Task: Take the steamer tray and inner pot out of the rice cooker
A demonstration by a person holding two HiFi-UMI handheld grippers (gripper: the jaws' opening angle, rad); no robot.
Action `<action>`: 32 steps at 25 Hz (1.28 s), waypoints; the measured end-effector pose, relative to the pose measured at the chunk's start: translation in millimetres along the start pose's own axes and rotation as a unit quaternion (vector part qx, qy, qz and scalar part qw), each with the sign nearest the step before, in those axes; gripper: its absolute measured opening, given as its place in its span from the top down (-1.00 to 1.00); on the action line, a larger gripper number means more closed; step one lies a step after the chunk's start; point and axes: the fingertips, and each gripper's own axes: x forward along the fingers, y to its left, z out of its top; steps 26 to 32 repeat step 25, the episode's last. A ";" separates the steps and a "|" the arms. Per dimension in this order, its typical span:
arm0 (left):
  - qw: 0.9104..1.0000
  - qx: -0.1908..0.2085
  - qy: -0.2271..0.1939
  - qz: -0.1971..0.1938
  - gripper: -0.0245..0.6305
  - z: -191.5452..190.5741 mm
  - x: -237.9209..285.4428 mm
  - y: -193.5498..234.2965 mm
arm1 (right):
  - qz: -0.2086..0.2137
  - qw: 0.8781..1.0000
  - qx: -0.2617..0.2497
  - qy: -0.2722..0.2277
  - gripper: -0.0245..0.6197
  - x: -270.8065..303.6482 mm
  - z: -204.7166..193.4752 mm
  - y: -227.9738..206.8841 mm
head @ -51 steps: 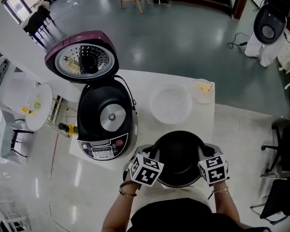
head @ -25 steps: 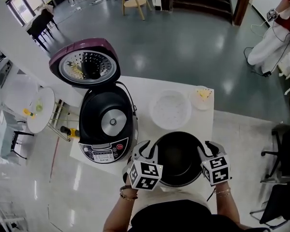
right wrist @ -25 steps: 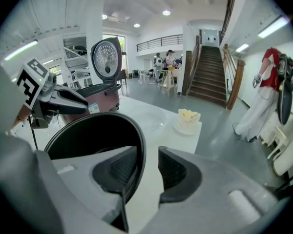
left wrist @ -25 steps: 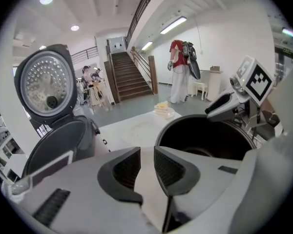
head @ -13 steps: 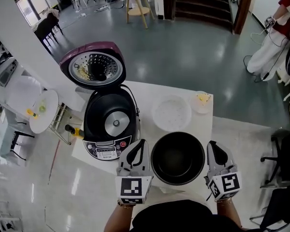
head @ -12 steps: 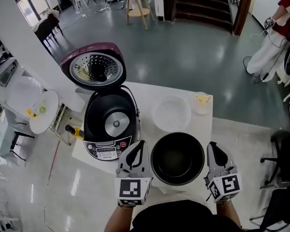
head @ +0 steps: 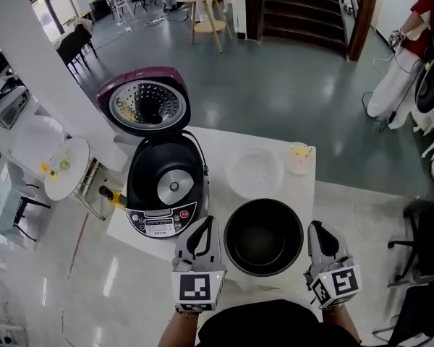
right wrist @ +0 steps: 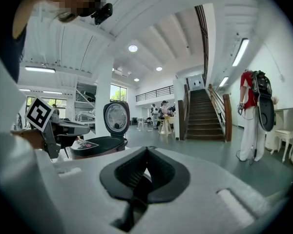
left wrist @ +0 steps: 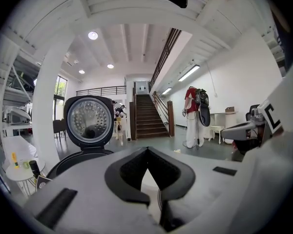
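Note:
The black inner pot point(head: 264, 236) stands empty on the white table point(head: 213, 139), in front of the white steamer tray point(head: 254, 172). To their left the rice cooker point(head: 166, 186) is open, its purple lid point(head: 145, 105) raised and its cavity empty. My left gripper point(head: 208, 221) hovers just left of the pot, shut and holding nothing. My right gripper point(head: 316, 226) hovers just right of the pot, also shut and empty. In the left gripper view the shut gripper point(left wrist: 146, 150) points level at the lid point(left wrist: 89, 121). The right gripper view shows its gripper point(right wrist: 146, 150) shut, with the cooker point(right wrist: 100, 143) to the left.
A small cup with something yellow point(head: 300, 156) stands at the table's far right corner. A round side table point(head: 61, 166) and a rack stand left of the table. A person in red point(head: 405, 42) stands far right near the stairs.
Both grippers let go of the pot's rim, shut, and rose back toward me on either side. The pot stays on the table.

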 end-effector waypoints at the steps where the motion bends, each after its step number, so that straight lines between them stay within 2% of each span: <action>1: 1.000 0.008 0.001 -0.001 0.93 -0.7 -0.1 -0.6 | 0.001 1.000 0.001 0.003 0.92 -0.2 -1.1 0.2; 3: 1.000 0.018 0.004 -0.003 0.93 -2.2 0.7 -1.9 | 0.002 1.000 0.004 0.005 0.92 -0.7 -2.6 0.1; 17: 1.000 0.022 0.009 -0.014 0.93 -10.7 4.1 -9.1 | 0.011 1.000 -0.018 0.013 0.92 -2.7 -10.7 4.2; 21: 0.999 0.028 0.026 -0.027 0.93 -16.4 7.9 -15.0 | 0.008 0.999 -0.030 0.021 0.92 -4.8 -20.5 2.1; 25: 0.997 0.055 0.047 -0.038 0.93 -24.4 14.6 -21.5 | 0.017 0.998 -0.058 0.021 0.92 -2.3 -10.9 7.2; 32: 0.997 0.055 0.047 -0.038 0.93 -24.4 14.6 -21.5 | 0.017 0.998 -0.058 0.021 0.92 -2.3 -10.9 7.2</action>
